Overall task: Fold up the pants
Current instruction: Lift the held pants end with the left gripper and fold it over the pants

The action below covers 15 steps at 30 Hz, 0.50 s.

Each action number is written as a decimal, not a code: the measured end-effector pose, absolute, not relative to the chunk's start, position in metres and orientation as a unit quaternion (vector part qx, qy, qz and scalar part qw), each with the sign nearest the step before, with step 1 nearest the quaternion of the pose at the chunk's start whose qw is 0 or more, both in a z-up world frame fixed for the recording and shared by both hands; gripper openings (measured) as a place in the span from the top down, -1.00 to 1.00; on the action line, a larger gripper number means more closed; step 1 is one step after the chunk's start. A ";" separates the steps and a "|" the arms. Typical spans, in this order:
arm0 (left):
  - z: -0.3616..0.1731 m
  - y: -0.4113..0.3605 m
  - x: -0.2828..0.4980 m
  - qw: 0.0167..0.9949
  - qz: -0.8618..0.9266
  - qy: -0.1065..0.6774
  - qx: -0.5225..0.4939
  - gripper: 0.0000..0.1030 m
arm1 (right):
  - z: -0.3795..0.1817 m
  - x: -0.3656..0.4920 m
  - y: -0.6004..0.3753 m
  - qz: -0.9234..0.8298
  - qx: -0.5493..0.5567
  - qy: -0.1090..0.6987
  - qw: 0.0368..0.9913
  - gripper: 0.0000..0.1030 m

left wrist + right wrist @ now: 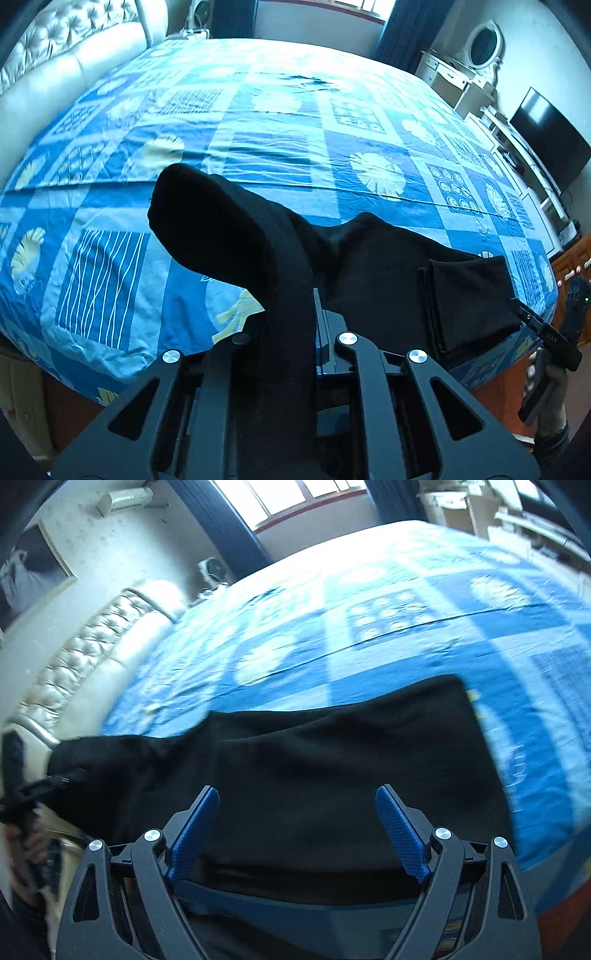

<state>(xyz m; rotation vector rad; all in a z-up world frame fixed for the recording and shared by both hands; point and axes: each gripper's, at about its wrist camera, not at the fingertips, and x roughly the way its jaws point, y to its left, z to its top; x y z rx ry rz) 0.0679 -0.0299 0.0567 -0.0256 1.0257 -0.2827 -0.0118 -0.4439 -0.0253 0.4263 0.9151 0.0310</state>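
Left gripper (295, 332): matte black angular linkage arms with triangular cut-outs and round silver screw heads. Right gripper (297, 830): the same black frame and silver screws, with ribbed blue pads (404, 834). Bare skin showed above a dark cuff.

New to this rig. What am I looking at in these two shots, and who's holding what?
No robot arm here: a person carries one handheld pair of tongs in each hand, each with a fisheye camera looking along its fingers.

The left wrist view shows the left tongs shut on the black pants, lifting one end off the bed. The right tongs show at that picture's right edge.

The right wrist view shows the right tongs open, blue pads spread apart above the pants, gripping nothing.

The pants lie on a bed with a blue patterned sheet. A padded headboard and a television stand around it.
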 end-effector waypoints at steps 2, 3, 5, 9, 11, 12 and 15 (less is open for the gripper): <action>0.061 -0.039 0.065 0.863 -0.136 0.486 -0.007 0.74 | -0.027 -0.016 -0.451 -0.004 0.191 0.443 0.876 -0.67; 0.063 -0.043 0.064 0.864 -0.137 0.485 -0.004 0.74 | -0.029 -0.017 -0.456 -0.007 0.189 0.446 0.875 -0.67; 0.068 -0.054 0.062 0.865 -0.139 0.482 0.005 0.74 | -0.029 -0.021 -0.464 -0.010 0.193 0.446 0.874 -0.67; 0.076 -0.076 0.056 0.870 -0.136 0.473 0.029 0.74 | -0.027 -0.033 -0.480 -0.019 0.202 0.438 0.876 -0.67; 0.078 -0.089 0.054 0.872 -0.136 0.469 0.043 0.74 | -0.025 -0.038 -0.489 -0.025 0.209 0.431 0.877 -0.67; 0.079 -0.096 0.053 0.872 -0.137 0.468 0.049 0.74 | -0.024 -0.039 -0.493 -0.026 0.213 0.428 0.878 -0.67; 0.082 -0.117 0.049 0.872 -0.142 0.464 0.062 0.74 | -0.023 -0.047 -0.504 -0.033 0.224 0.422 0.878 -0.67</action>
